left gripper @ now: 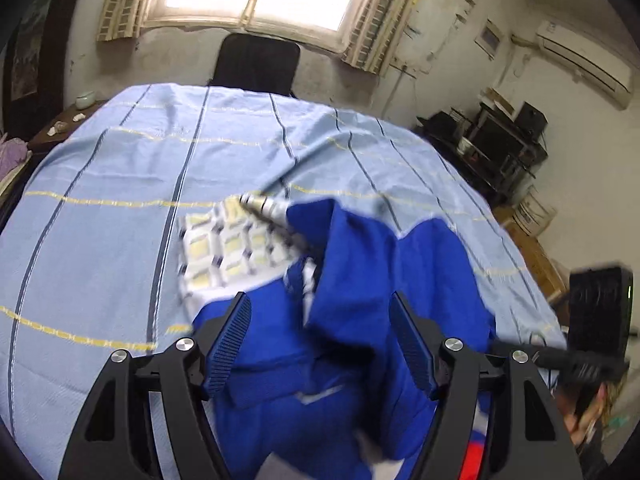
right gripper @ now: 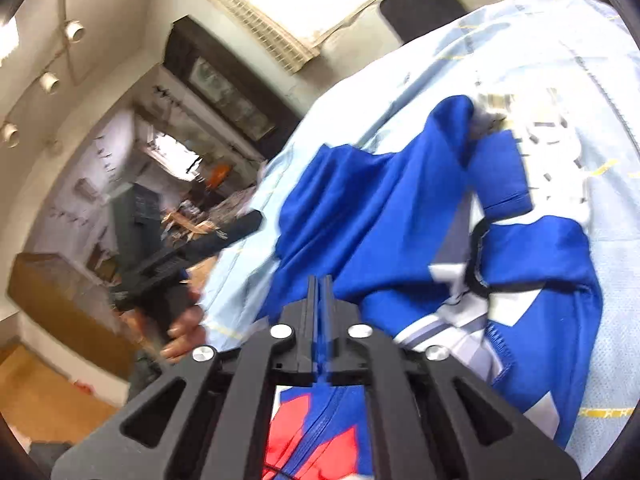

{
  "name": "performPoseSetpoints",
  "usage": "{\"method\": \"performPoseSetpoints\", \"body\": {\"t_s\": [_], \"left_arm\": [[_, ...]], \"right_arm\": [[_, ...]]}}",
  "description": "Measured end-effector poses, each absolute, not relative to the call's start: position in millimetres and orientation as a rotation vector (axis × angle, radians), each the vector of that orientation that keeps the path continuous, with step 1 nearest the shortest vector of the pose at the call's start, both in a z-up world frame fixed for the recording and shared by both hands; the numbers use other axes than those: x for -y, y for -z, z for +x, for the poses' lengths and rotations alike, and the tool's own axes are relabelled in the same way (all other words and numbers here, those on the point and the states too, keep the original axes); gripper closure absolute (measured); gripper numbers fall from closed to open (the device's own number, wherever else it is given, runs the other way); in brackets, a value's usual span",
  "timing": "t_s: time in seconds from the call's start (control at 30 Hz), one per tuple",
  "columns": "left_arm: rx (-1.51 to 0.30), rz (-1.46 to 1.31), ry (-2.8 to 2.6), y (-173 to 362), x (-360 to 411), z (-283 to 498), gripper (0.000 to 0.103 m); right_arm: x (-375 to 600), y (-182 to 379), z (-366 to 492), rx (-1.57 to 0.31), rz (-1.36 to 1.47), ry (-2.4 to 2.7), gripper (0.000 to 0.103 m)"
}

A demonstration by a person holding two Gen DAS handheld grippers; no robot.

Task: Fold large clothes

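A blue jacket (left gripper: pixel 360 280) with white, grey and red panels lies crumpled on a light-blue striped sheet (left gripper: pixel 120 168). My left gripper (left gripper: pixel 320 340) hovers open just over its near part, with the blue fabric showing in the gap between the fingers. In the right wrist view the jacket (right gripper: pixel 380 200) is bunched, with a black-trimmed opening in the middle. My right gripper (right gripper: pixel 320 292) is shut on a fold of the blue fabric at the jacket's near edge. A red panel (right gripper: pixel 296 432) hangs under it.
A white and yellow checked cloth (left gripper: pixel 224 248) lies partly under the jacket. A black chair back (left gripper: pixel 256 62) stands behind the far edge. Dark shelves with electronics (left gripper: pixel 500 140) line the right wall. A person's hand (right gripper: pixel 184 328) holds the other gripper's handle.
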State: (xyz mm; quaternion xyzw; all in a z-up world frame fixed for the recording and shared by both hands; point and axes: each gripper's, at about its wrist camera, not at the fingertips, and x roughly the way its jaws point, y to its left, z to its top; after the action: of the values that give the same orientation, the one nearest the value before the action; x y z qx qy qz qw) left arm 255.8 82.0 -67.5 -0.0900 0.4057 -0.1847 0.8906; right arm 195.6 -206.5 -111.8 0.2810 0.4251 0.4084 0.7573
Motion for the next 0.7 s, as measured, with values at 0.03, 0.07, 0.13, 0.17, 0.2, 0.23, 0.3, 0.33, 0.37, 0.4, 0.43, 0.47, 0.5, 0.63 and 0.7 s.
{"method": "performPoseSetpoints", "body": {"t_s": [0.03, 0.07, 0.13, 0.17, 0.2, 0.23, 0.3, 0.33, 0.37, 0.4, 0.43, 0.47, 0.5, 0.63, 0.7], "left_arm": [[-0.848, -0.159, 0.377, 71.8, -83.7, 252.6, 0.031], [-0.853, -0.135, 0.359, 75.8, -85.0, 250.6, 0.031], [-0.872, -0.119, 0.338, 82.1, -88.3, 250.8, 0.032], [-0.878, -0.120, 0.334, 84.6, -89.7, 251.2, 0.032], [-0.879, -0.120, 0.332, 85.7, -90.5, 251.7, 0.032], [-0.876, -0.116, 0.328, 85.8, -90.5, 252.2, 0.032], [-0.867, -0.091, 0.317, 86.1, -88.0, 253.0, 0.032], [-0.865, -0.077, 0.310, 86.9, -85.8, 254.2, 0.032], [-0.867, -0.065, 0.310, 88.3, -83.0, 255.6, 0.032], [-0.871, -0.048, 0.313, 90.5, -78.0, 258.6, 0.032], [-0.877, -0.034, 0.313, 92.6, -72.8, 262.2, 0.032], [-0.882, -0.017, 0.314, 94.6, -65.1, 267.5, 0.032], [-0.883, -0.009, 0.317, 95.8, -59.7, 271.2, 0.032], [-0.881, -0.019, 0.336, 96.2, -40.8, 287.3, 0.032], [-0.881, -0.032, 0.351, 94.0, -34.9, 291.8, 0.032]], "right_arm": [[203.0, 114.9, 195.9, -0.953, 0.613, -0.905, 0.050], [197.8, 117.7, 193.8, -0.977, 0.591, -0.901, 0.038], [183.6, 123.3, 190.4, -1.034, 0.523, -0.901, 0.038], [180.0, 125.0, 189.3, -1.059, 0.511, -0.899, 0.038], [174.8, 129.4, 189.0, -1.095, 0.502, -0.891, 0.038], [173.0, 130.9, 187.7, -1.118, 0.502, -0.880, 0.038], [169.4, 136.3, 188.0, -1.153, 0.528, -0.865, 0.038], [167.6, 138.2, 189.9, -1.163, 0.545, -0.867, 0.037], [167.2, 140.5, 192.7, -1.176, 0.575, -0.864, 0.037], [165.9, 143.6, 194.8, -1.180, 0.597, -0.861, 0.038], [164.2, 146.1, 198.5, -1.182, 0.610, -0.859, 0.039], [163.9, 147.2, 201.9, -1.175, 0.607, -0.848, 0.041], [164.2, 145.7, 203.0, -1.149, 0.588, -0.812, 0.057], [181.3, 145.4, 207.2, -1.084, 0.624, -0.748, 0.101], [195.4, 138.1, 206.8, -1.027, 0.658, -0.745, 0.101]]}}
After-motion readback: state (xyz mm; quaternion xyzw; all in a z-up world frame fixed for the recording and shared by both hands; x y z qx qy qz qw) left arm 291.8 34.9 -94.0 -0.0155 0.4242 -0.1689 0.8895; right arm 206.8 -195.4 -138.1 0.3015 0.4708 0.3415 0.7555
